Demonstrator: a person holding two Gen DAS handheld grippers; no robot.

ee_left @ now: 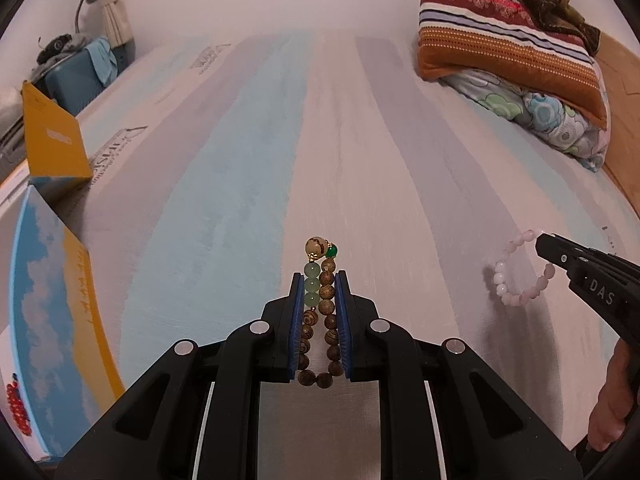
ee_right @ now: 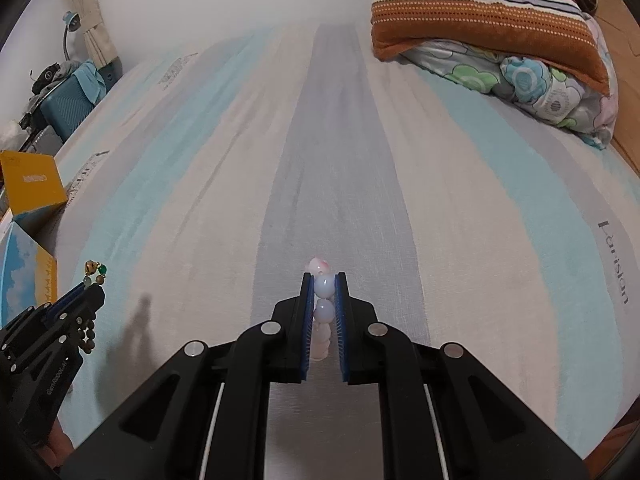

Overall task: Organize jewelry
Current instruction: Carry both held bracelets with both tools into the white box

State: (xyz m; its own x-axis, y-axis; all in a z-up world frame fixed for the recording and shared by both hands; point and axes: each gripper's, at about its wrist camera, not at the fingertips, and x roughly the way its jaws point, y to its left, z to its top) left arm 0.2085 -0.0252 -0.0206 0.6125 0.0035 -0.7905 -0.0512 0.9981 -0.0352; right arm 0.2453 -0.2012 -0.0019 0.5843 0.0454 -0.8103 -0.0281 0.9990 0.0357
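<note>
My left gripper (ee_left: pixel 320 280) is shut on a brown wooden bead bracelet (ee_left: pixel 326 308) with pale green beads, a dark green bead and a tan gourd charm poking past the fingertips. It hangs above the striped bedsheet (ee_left: pixel 240 160). At the right of the left wrist view, my right gripper (ee_left: pixel 540 242) holds a pink bead bracelet (ee_left: pixel 506 280) in the air. In the right wrist view, the right gripper (ee_right: pixel 324 278) is shut on the pink bracelet (ee_right: pixel 324 288). The left gripper (ee_right: pixel 90 292) with the wooden bracelet (ee_right: pixel 96 272) shows at the far left.
Yellow and blue boxes (ee_left: pixel 52 148) stand at the bed's left edge, a larger one (ee_left: pixel 48 320) nearer. Folded blankets and a floral pillow (ee_left: pixel 508 60) are piled at the far right. A teal suitcase (ee_left: pixel 80 72) and lamp sit beyond the bed. A hand (ee_left: pixel 612 400) grips the right tool.
</note>
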